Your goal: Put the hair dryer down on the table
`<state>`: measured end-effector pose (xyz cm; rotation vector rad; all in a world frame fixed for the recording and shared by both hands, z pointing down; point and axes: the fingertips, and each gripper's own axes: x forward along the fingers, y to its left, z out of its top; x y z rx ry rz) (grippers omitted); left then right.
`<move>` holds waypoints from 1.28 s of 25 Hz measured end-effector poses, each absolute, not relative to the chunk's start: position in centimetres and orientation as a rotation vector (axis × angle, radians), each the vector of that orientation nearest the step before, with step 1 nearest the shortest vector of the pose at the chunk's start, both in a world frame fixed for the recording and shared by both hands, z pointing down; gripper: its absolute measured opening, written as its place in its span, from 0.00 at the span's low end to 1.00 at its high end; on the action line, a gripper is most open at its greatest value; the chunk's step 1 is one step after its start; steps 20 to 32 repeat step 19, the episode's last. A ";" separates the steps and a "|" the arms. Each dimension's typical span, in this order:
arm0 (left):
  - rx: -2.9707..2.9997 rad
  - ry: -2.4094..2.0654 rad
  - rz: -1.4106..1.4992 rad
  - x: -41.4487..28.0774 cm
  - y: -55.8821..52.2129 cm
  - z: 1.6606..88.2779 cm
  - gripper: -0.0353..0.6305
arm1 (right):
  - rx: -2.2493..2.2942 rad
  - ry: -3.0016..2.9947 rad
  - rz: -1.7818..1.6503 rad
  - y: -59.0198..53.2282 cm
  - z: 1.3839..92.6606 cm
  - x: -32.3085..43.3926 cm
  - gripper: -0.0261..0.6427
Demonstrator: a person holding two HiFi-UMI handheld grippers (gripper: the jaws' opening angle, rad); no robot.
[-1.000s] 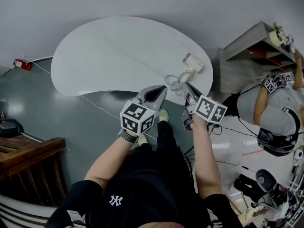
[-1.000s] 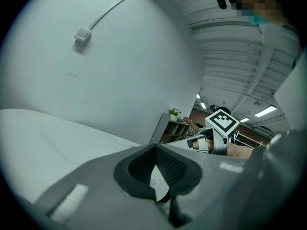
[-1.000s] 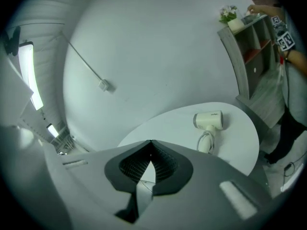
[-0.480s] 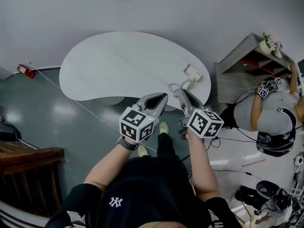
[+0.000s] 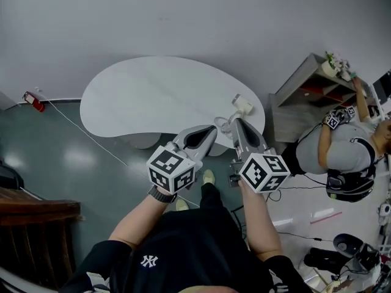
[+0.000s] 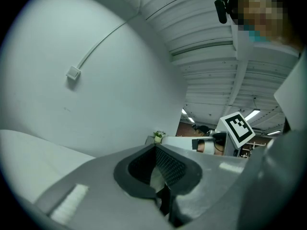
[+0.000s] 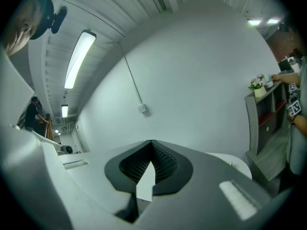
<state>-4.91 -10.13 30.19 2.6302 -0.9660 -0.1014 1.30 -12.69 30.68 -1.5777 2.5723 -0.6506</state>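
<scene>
The white hair dryer (image 5: 243,105) lies on the right end of the white kidney-shaped table (image 5: 153,96), and its coiled cord (image 5: 223,126) trails to the front edge. My left gripper (image 5: 209,130) hovers over that edge, jaws shut and empty. Beside the cord my right gripper (image 5: 236,122) is also shut with nothing in it. In the left gripper view the closed jaws of the left gripper (image 6: 156,148) point up at the wall. The right gripper view shows the right gripper (image 7: 151,143) closed against the same wall. Neither gripper view shows the dryer.
A person in a cap (image 5: 343,157) stands right of the table, reaching into a grey shelf unit (image 5: 308,85). A red object (image 5: 33,101) and a thin cable (image 5: 91,139) lie on the floor at left. Dark wooden furniture (image 5: 30,215) sits at lower left.
Both grippers have drawn back from the table's right end toward my body. The hair dryer and cord stay where they were on the table. The view has lifted away.
</scene>
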 end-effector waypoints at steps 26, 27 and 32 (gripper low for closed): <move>2.713 -1.049 -0.165 -5.9 -6.7 27.2 0.06 | -1.587 2.582 -0.375 -8.9 26.9 0.5 0.07; 2.713 -1.049 -0.165 -5.9 -6.7 27.2 0.06 | -1.587 2.582 -0.375 -8.9 26.9 0.5 0.07; 2.713 -1.049 -0.165 -5.9 -6.7 27.2 0.06 | -1.587 2.582 -0.375 -8.9 26.9 0.5 0.07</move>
